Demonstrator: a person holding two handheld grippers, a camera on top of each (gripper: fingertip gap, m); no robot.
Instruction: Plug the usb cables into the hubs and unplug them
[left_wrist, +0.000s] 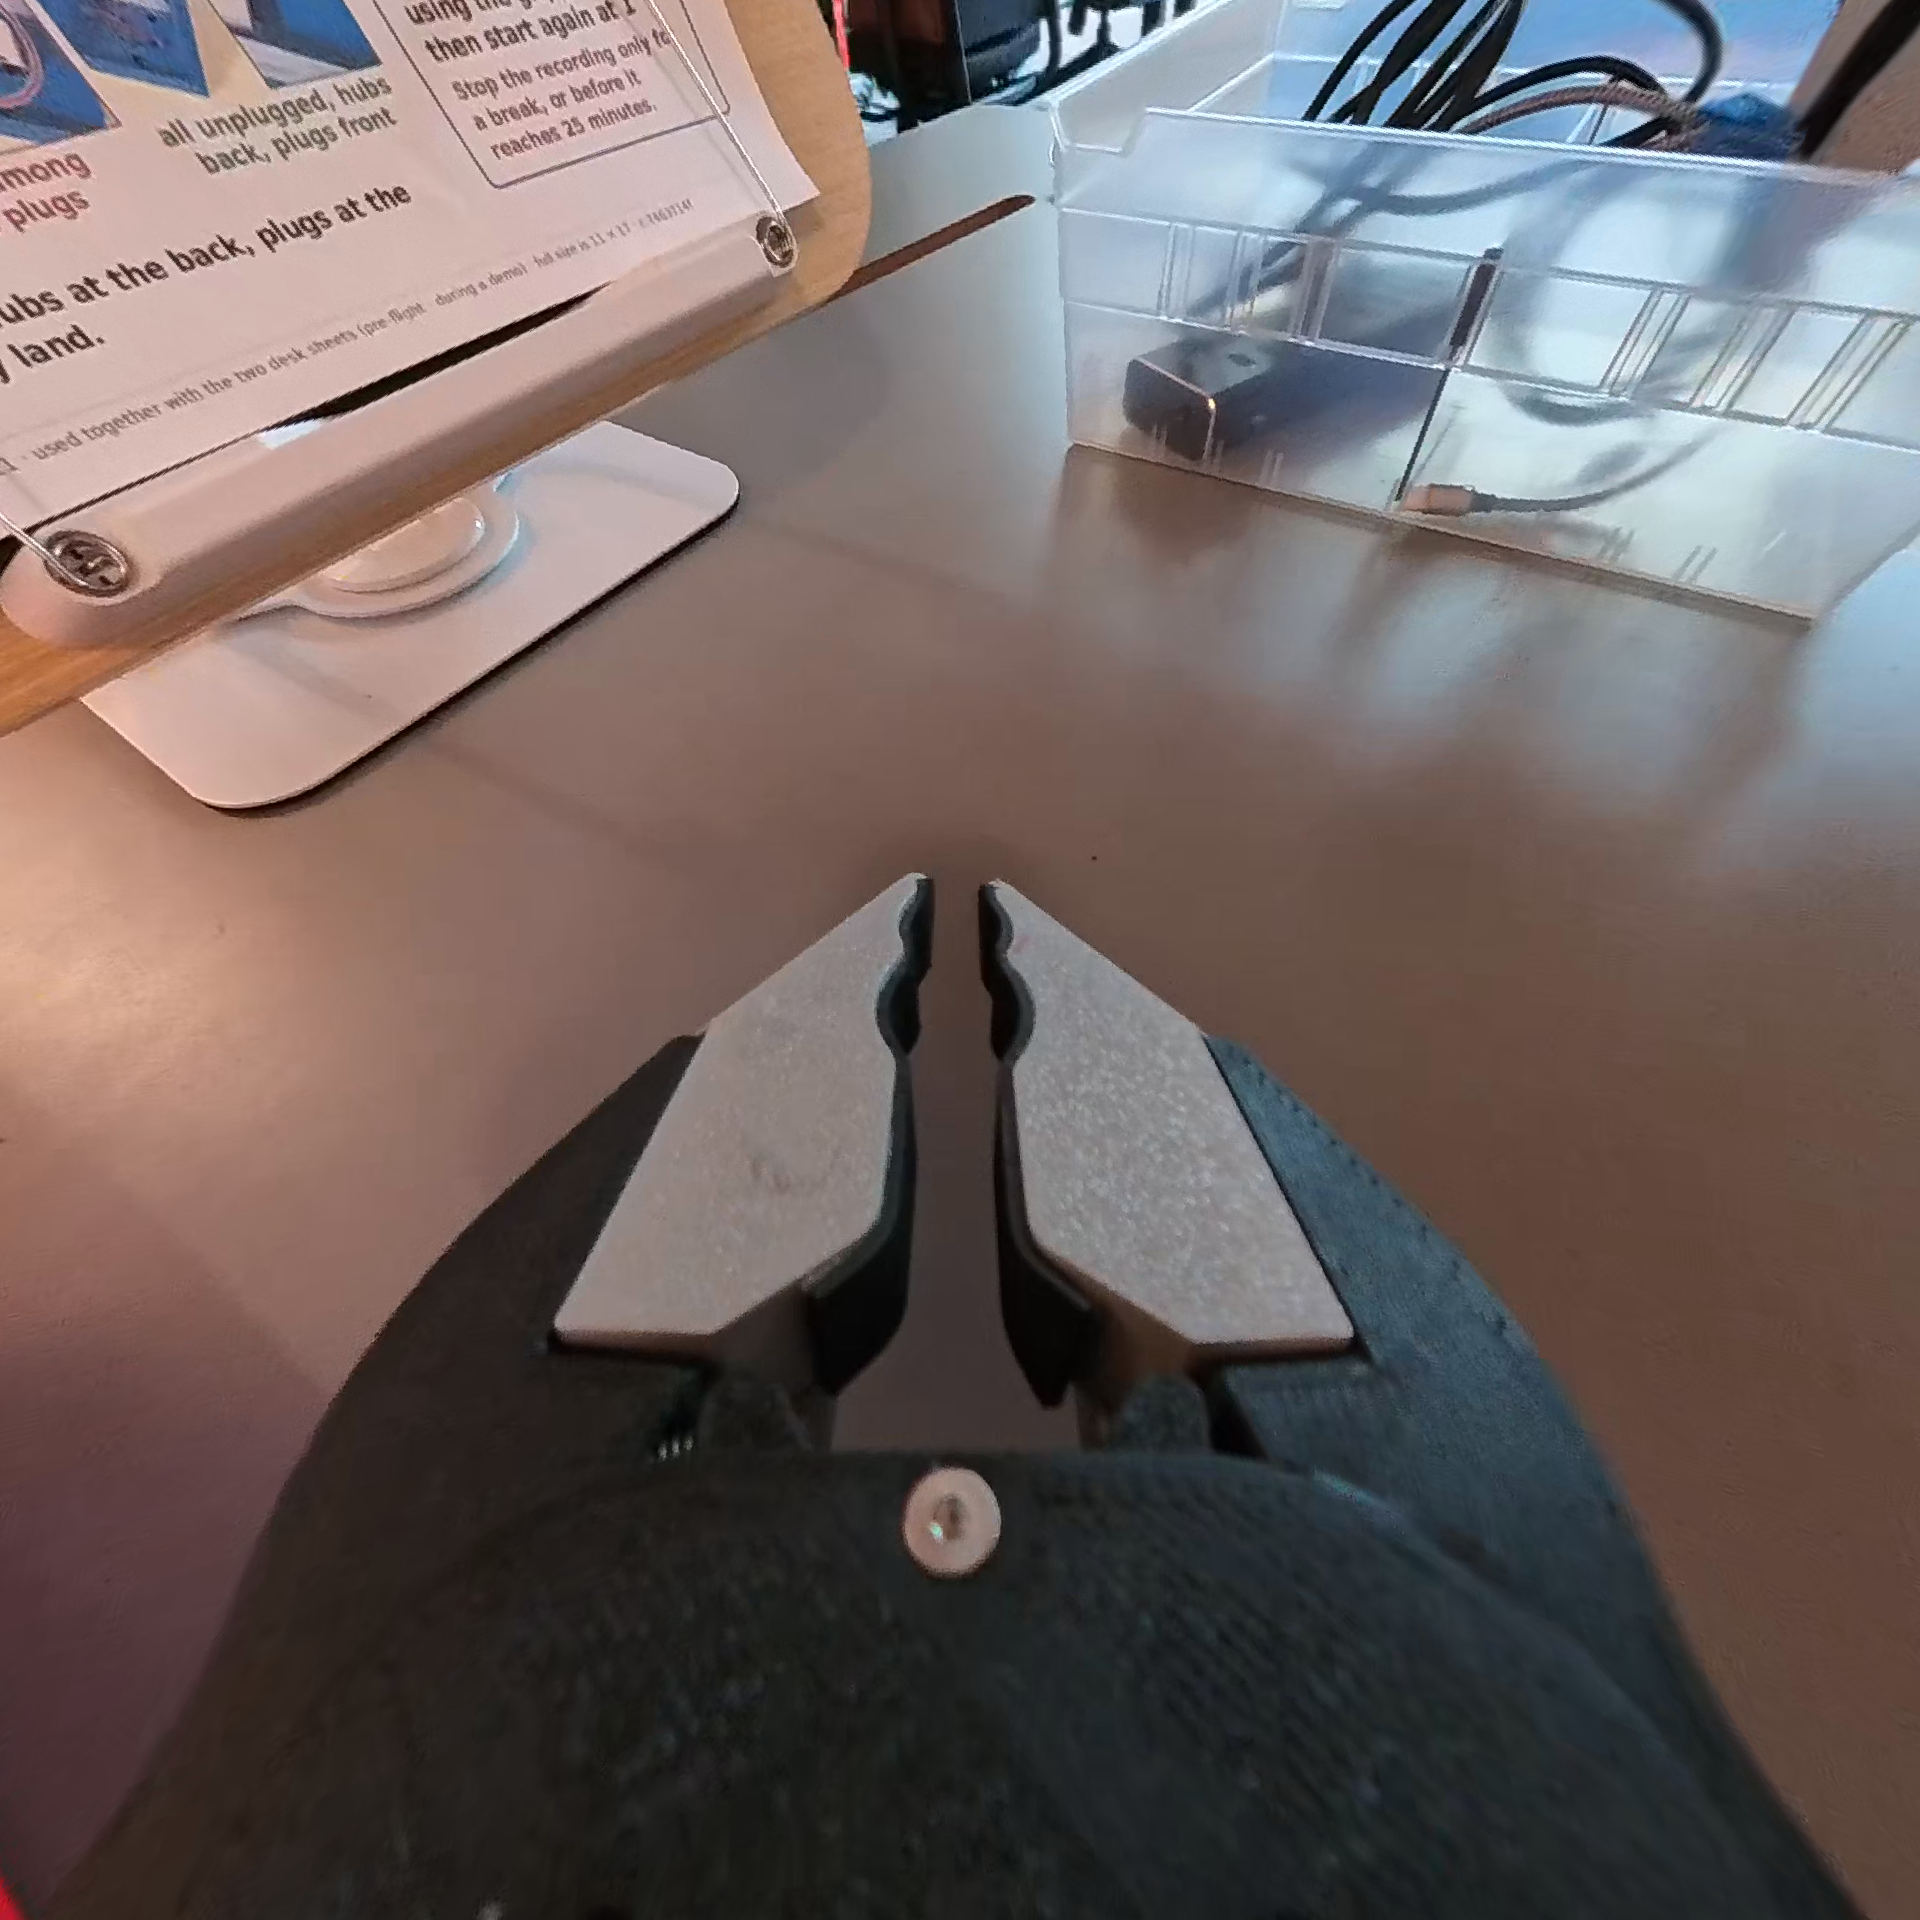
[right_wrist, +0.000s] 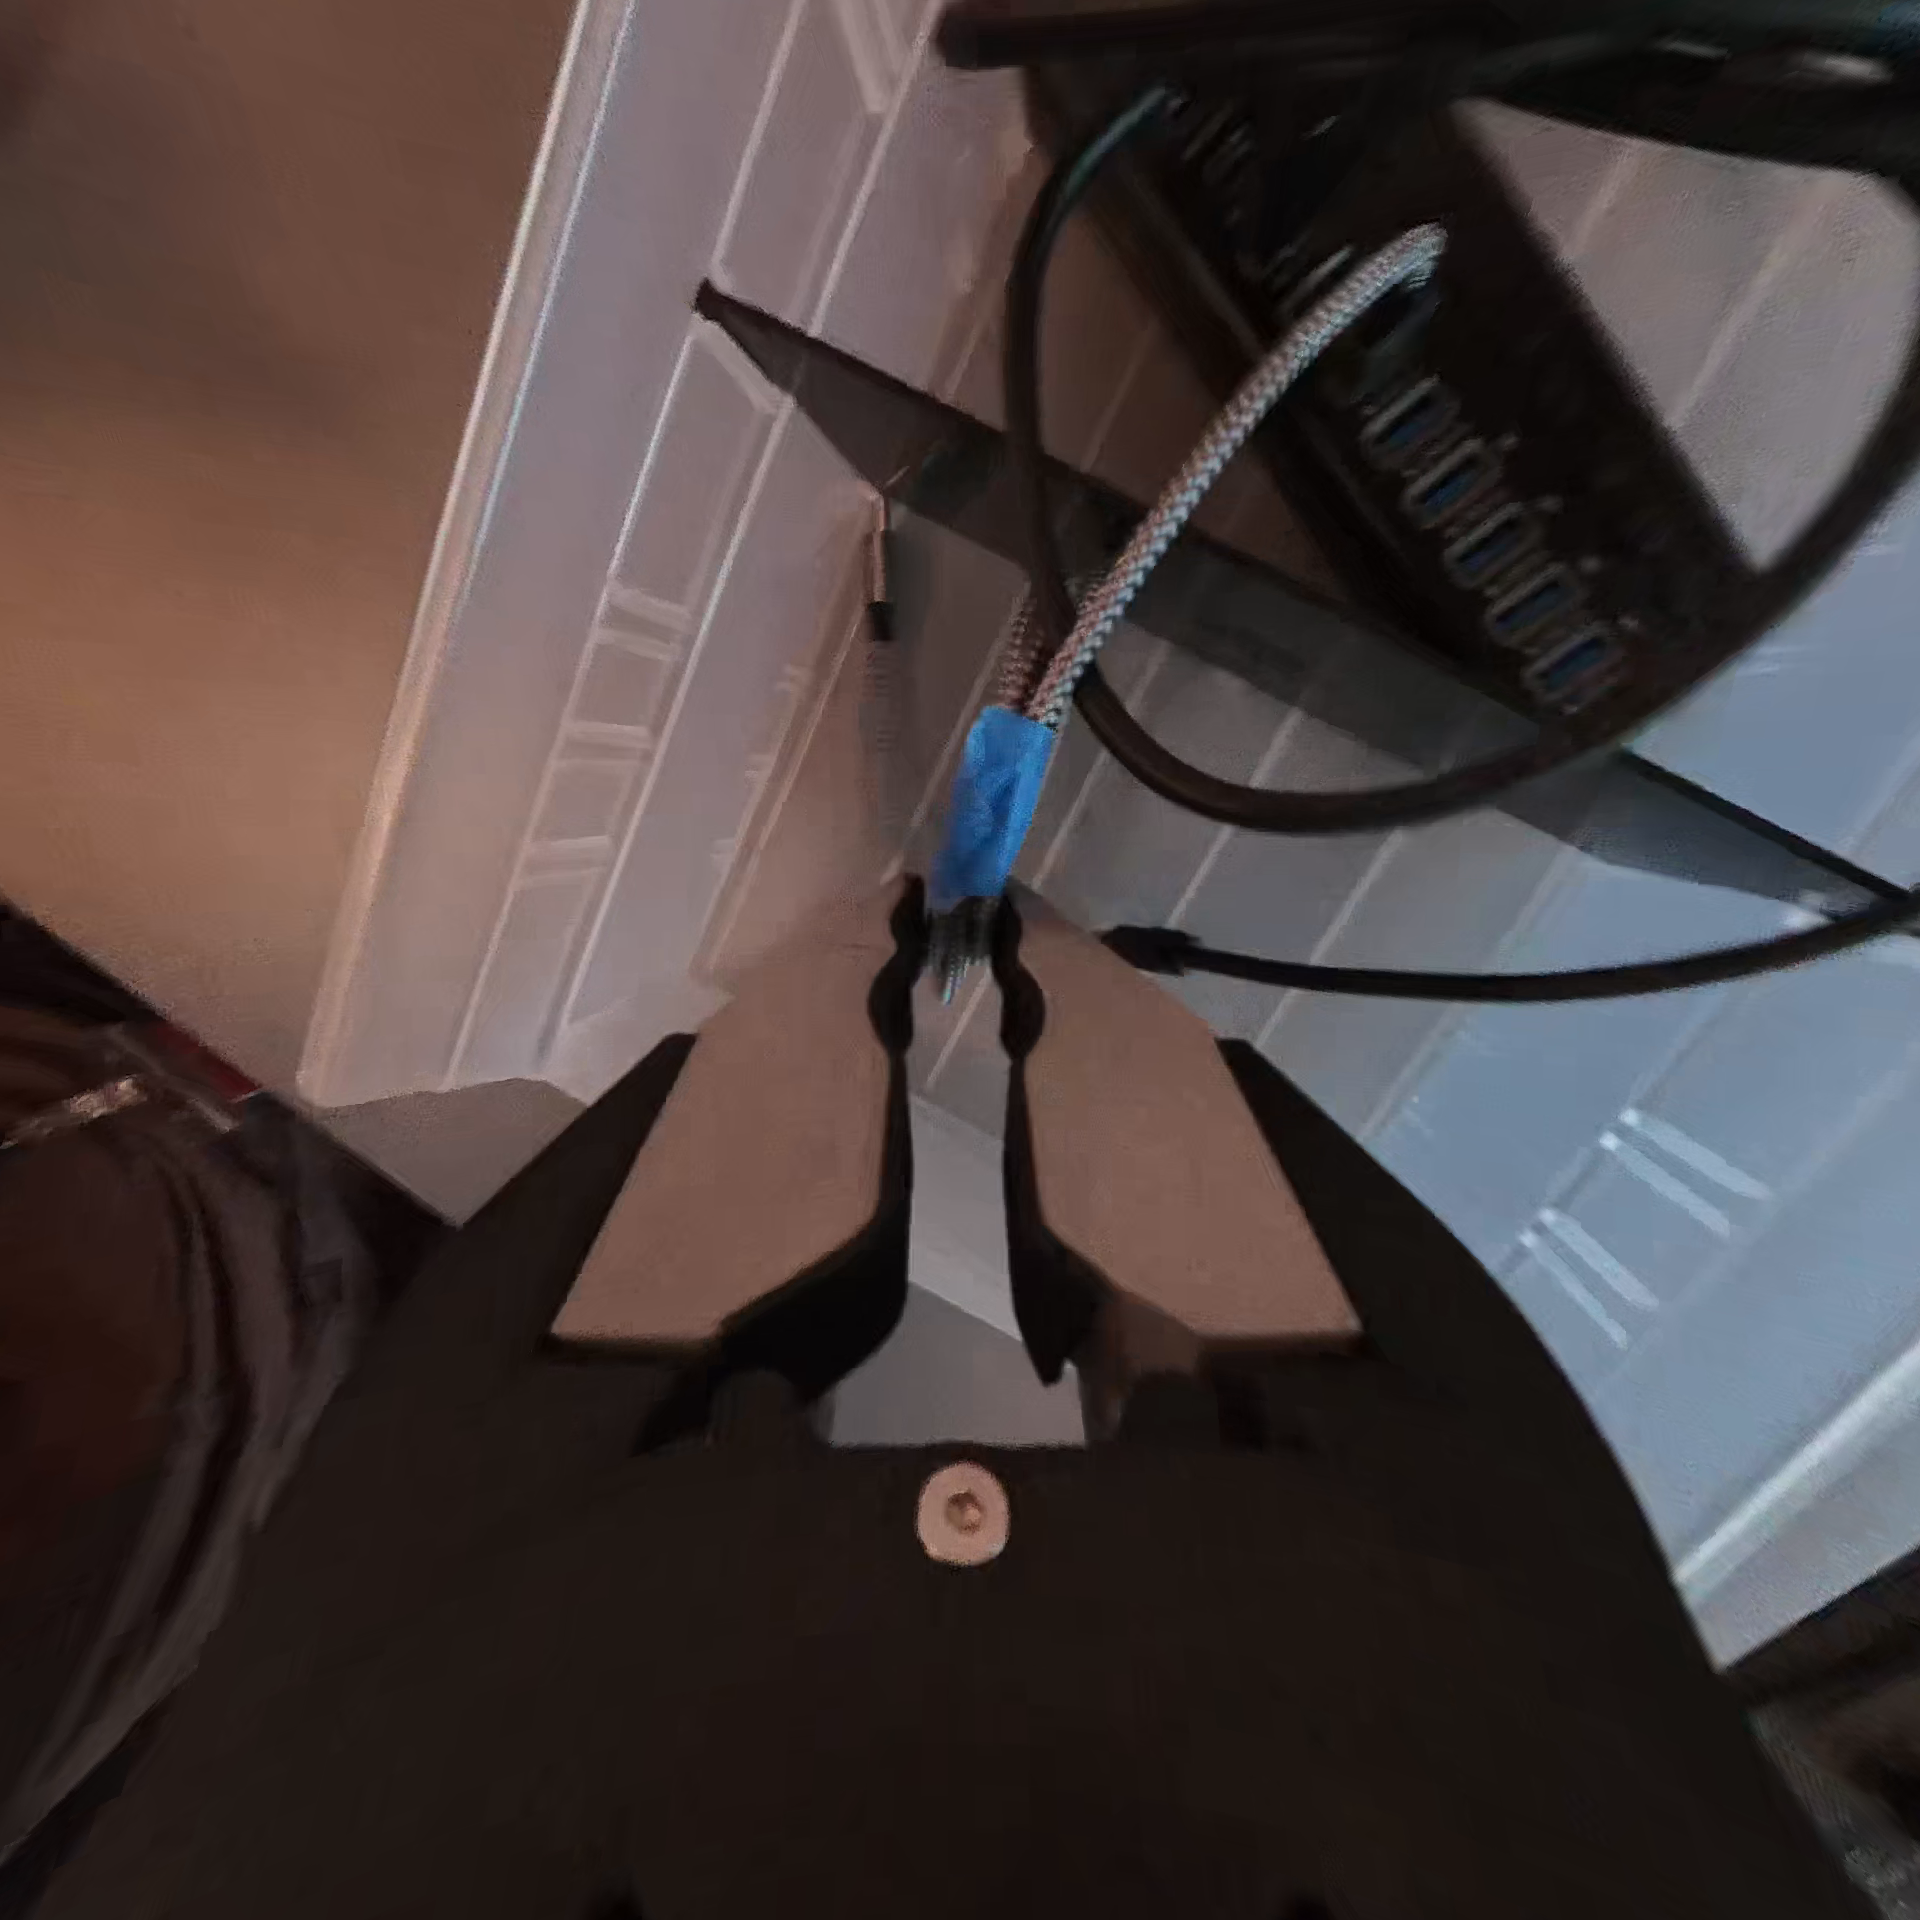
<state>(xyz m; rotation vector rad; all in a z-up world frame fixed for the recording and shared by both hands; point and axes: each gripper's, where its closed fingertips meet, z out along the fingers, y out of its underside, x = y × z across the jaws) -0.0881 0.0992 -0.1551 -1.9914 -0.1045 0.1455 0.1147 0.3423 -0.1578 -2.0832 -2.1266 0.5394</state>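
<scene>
— What do we see from the left wrist?

— Our left gripper hangs over the brown table, fingers nearly pressed together with a thin gap, holding nothing. A clear bin stands ahead to the right with a dark hub inside; a paper stand is at left.

— And from the right wrist?

— It's blurred. Our right gripper pinches the braided cable just below its blue tape, over the bin. A black hub with blue ports lies beyond.
</scene>
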